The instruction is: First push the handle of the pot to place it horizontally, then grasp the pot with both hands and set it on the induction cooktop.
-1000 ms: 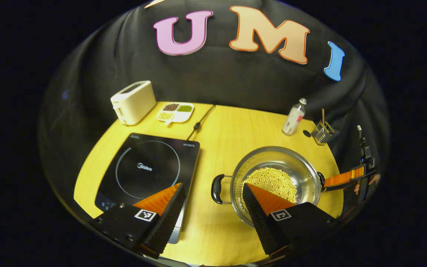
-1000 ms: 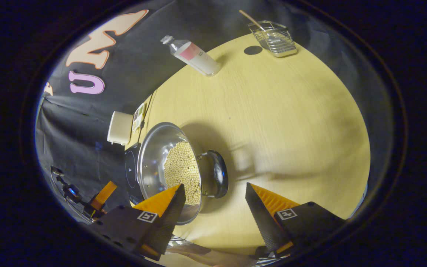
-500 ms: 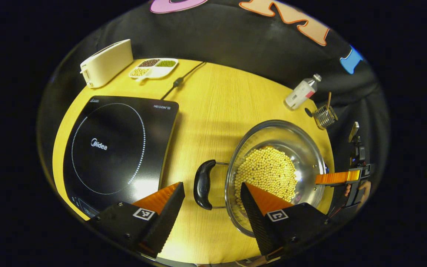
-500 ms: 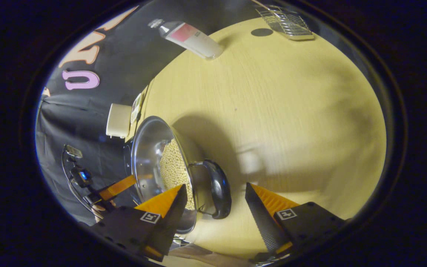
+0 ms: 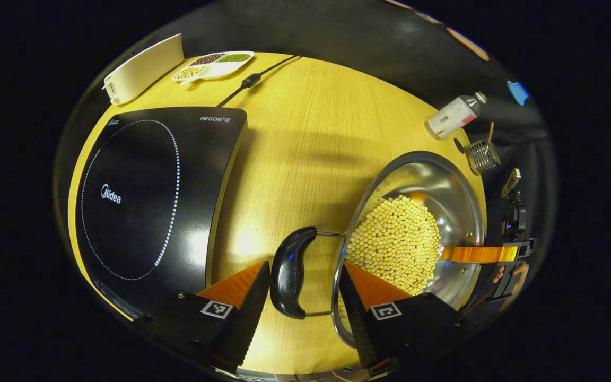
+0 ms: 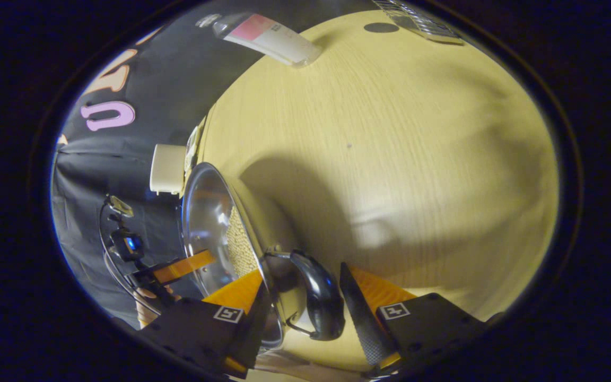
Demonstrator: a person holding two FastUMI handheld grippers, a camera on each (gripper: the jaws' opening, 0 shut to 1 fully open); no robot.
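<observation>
A steel pot (image 5: 443, 180) holding yellow beans (image 5: 395, 244) stands on the wooden table, right of the black induction cooktop (image 5: 146, 196). Its near black handle (image 5: 290, 278) lies between the fingers of my left gripper (image 5: 304, 273), which is open around it with a gap on the pot side. In the right gripper view the pot (image 6: 204, 212) is at the left, and its other black handle (image 6: 322, 302) sits inside my open right gripper (image 6: 304, 276). The right gripper (image 5: 478, 254) also shows beyond the pot's far rim. The left gripper (image 6: 181, 267) shows past the pot.
A cream toaster (image 5: 141, 66), a divided dish of beans (image 5: 212, 62) and the cooktop's cable (image 5: 252, 79) lie at the table's back left. A bottle (image 5: 451, 114) and a wire basket (image 5: 481, 155) stand at the back right. Bare wood separates pot and cooktop.
Both grippers have come down and in toward the pot. Each black handle now sits between a pair of fingers, and both pairs have narrowed slightly.
</observation>
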